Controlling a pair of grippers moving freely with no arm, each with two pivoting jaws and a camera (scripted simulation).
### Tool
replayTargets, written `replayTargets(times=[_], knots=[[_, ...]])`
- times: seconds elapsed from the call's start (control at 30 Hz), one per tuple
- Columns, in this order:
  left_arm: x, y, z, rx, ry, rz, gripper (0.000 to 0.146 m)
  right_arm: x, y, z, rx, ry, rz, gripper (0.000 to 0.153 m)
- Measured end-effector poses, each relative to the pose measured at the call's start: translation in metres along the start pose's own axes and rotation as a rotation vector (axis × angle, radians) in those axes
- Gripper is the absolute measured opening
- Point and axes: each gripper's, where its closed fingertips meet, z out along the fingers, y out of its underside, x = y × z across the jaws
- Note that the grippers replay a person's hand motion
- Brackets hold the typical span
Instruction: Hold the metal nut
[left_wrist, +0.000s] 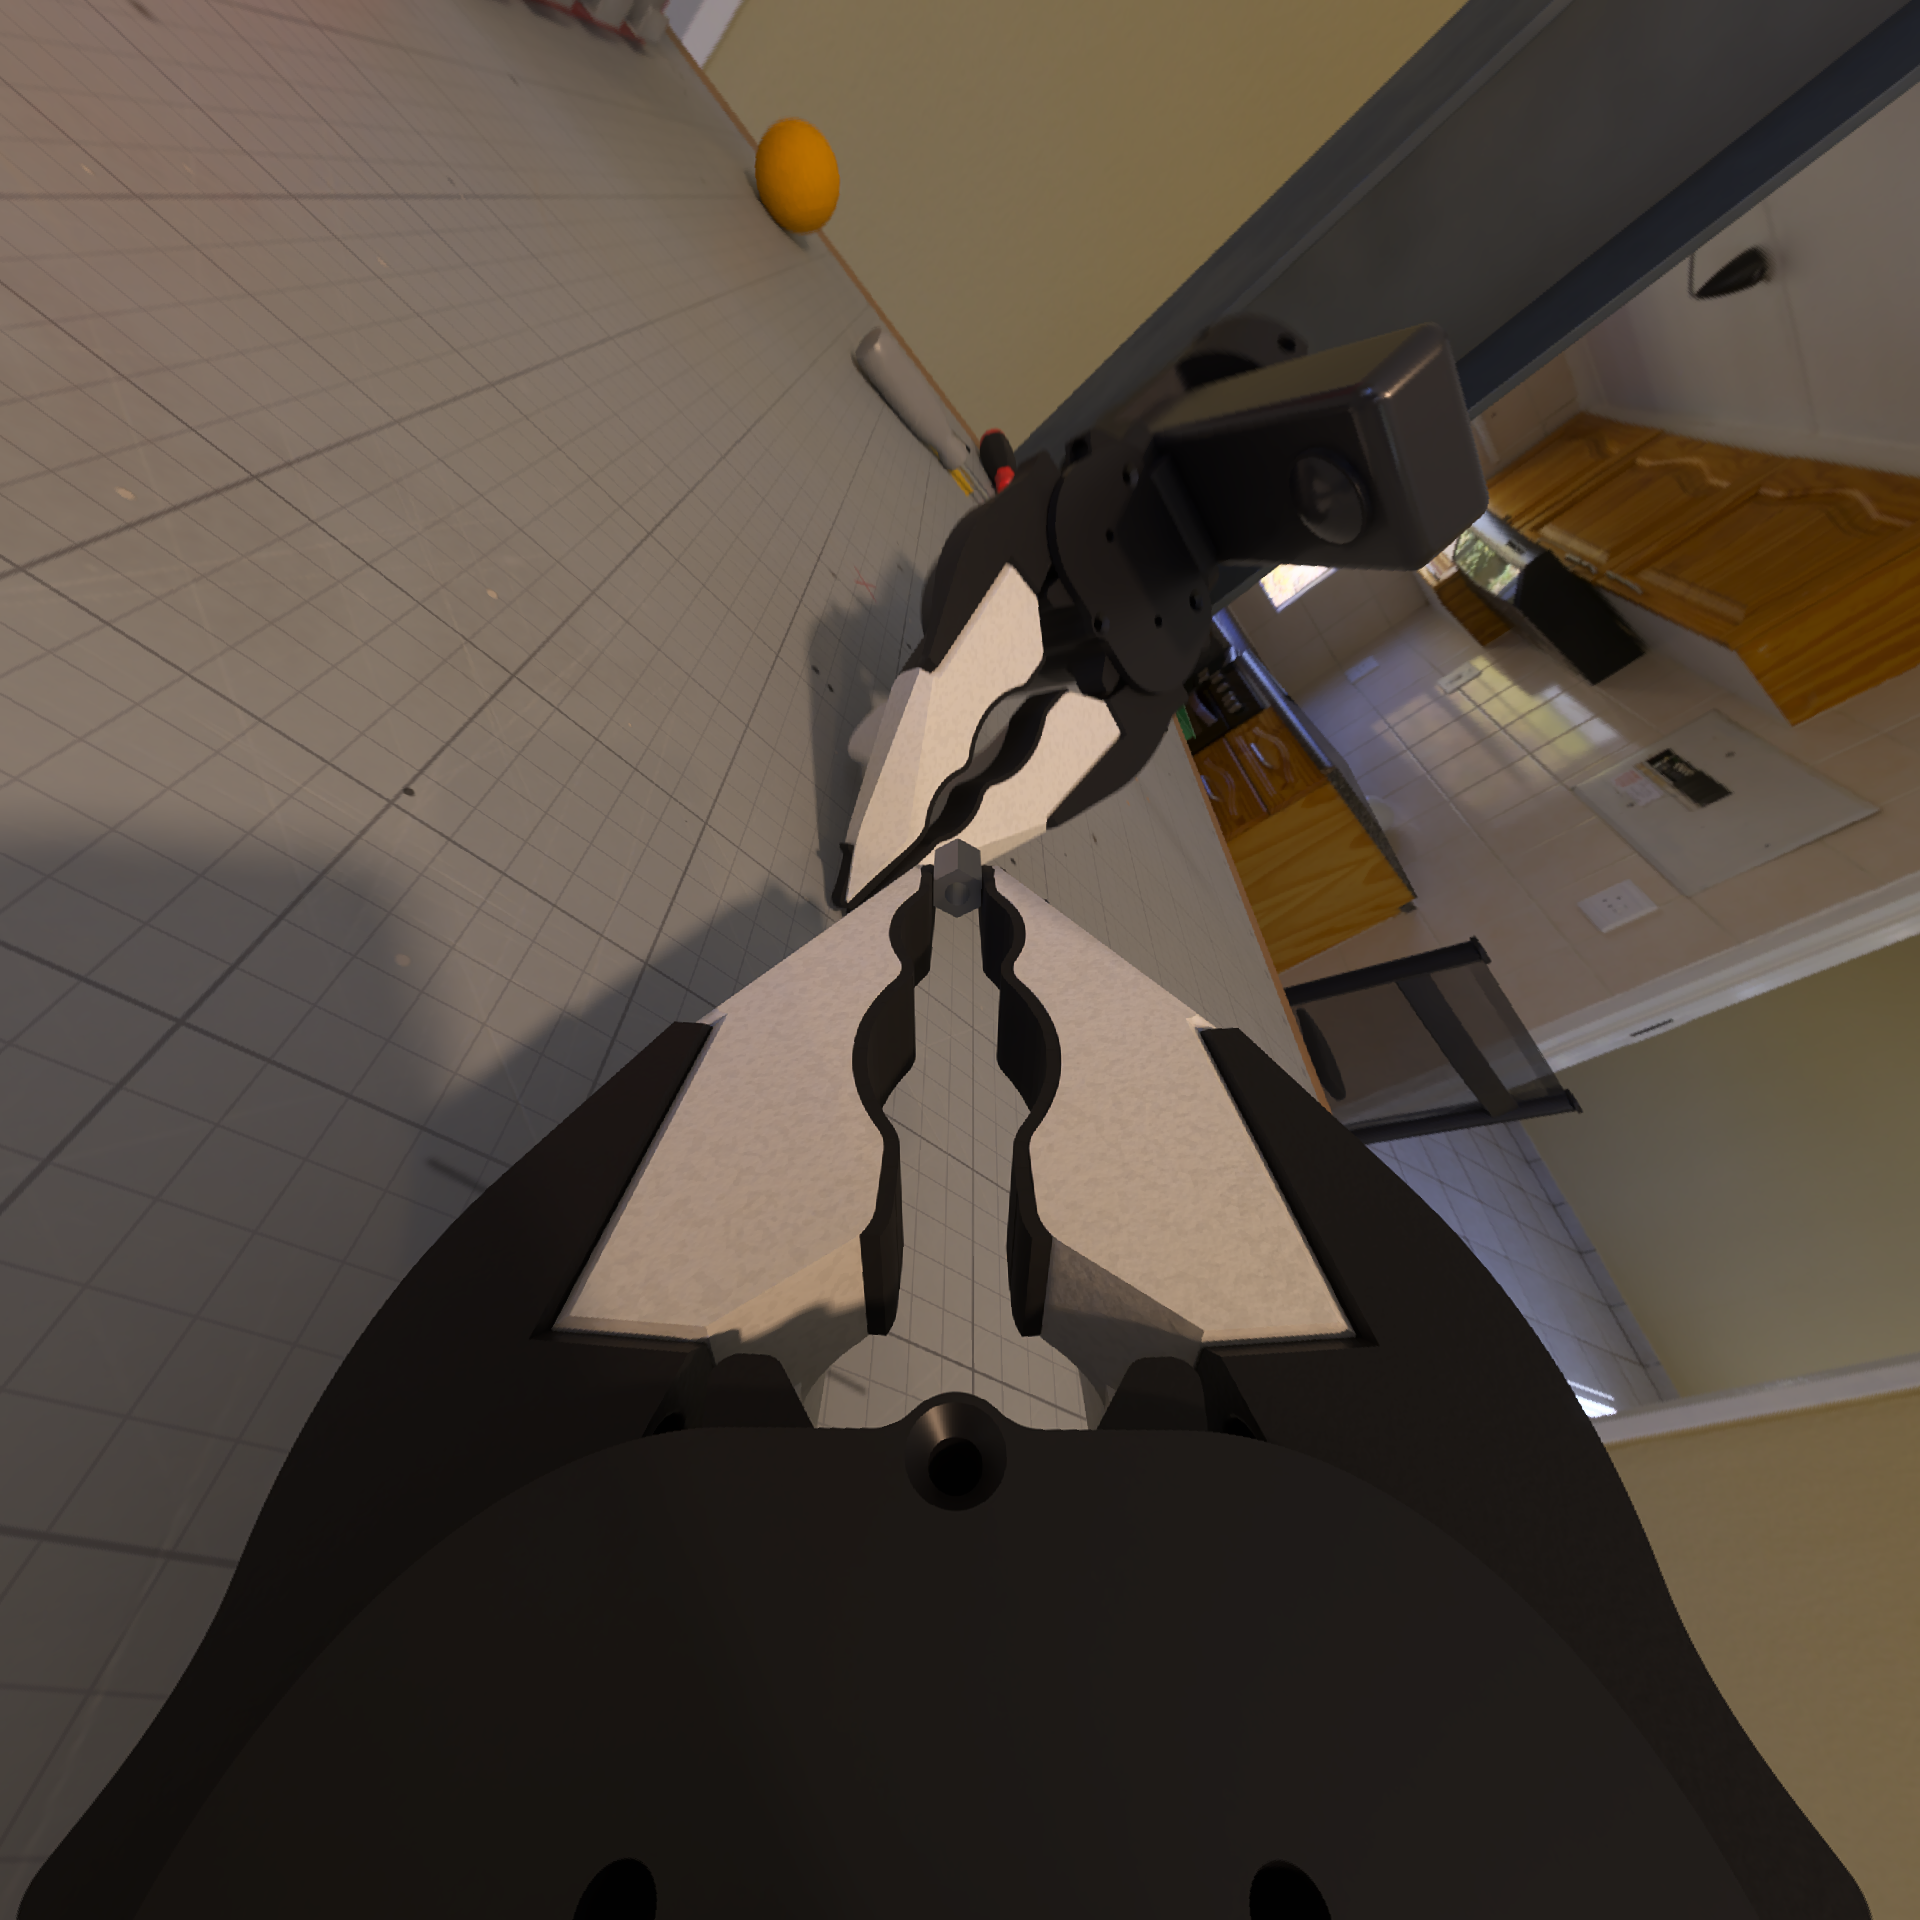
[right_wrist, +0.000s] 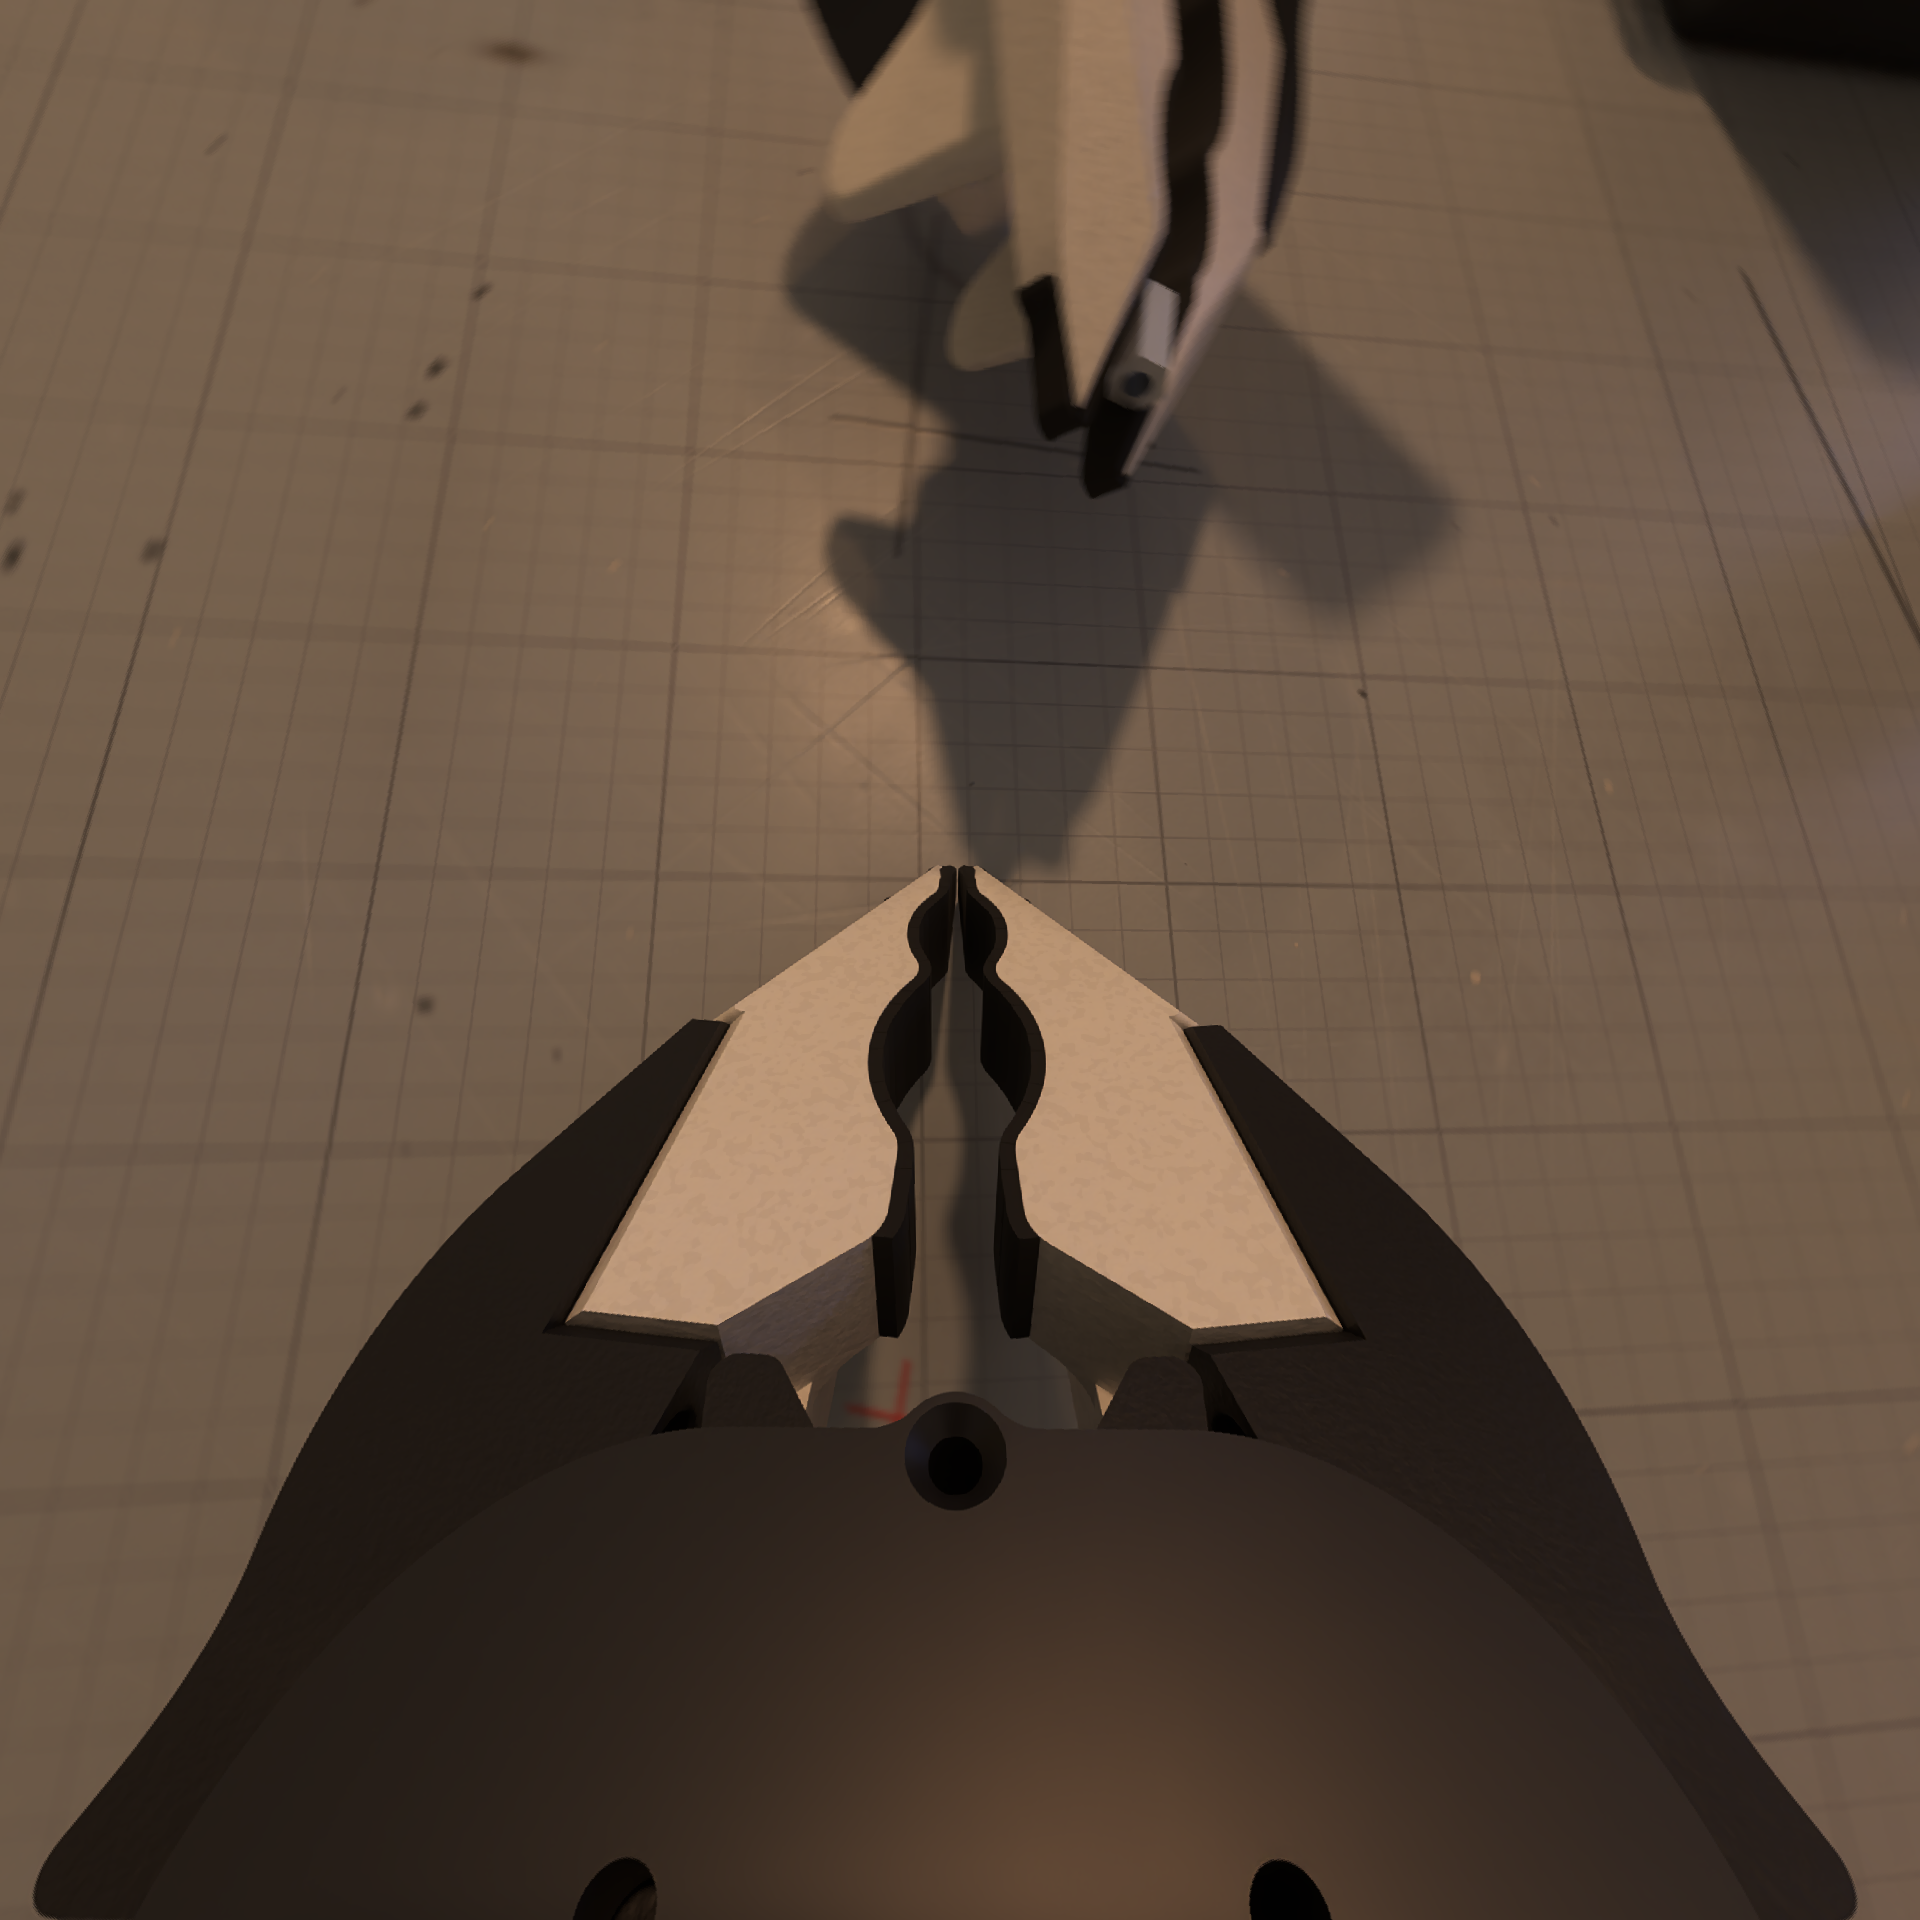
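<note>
A small grey metal nut, long and six-sided with a hole through it, sits pinched between the tips of my left gripper, held above the grid mat. In the right wrist view the same nut shows between the left gripper's fingers. My right gripper is shut with nothing between its tips. In the left wrist view the right gripper hangs just beyond the nut, its tips close to the nut's left side.
A grey grid mat covers the table. An orange ball, a pale cylinder and a red-and-black handled tool lie along the table's far edge. A white part lies on the mat behind the left gripper.
</note>
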Motion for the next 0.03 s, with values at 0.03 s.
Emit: replayTargets(times=[0.03], knots=[[0.0001,-0.0012,-0.0012,0.012,0.001,0.002,0.008,0.0018,-0.0015,0.0020,0.002,0.036,0.065,0.000]])
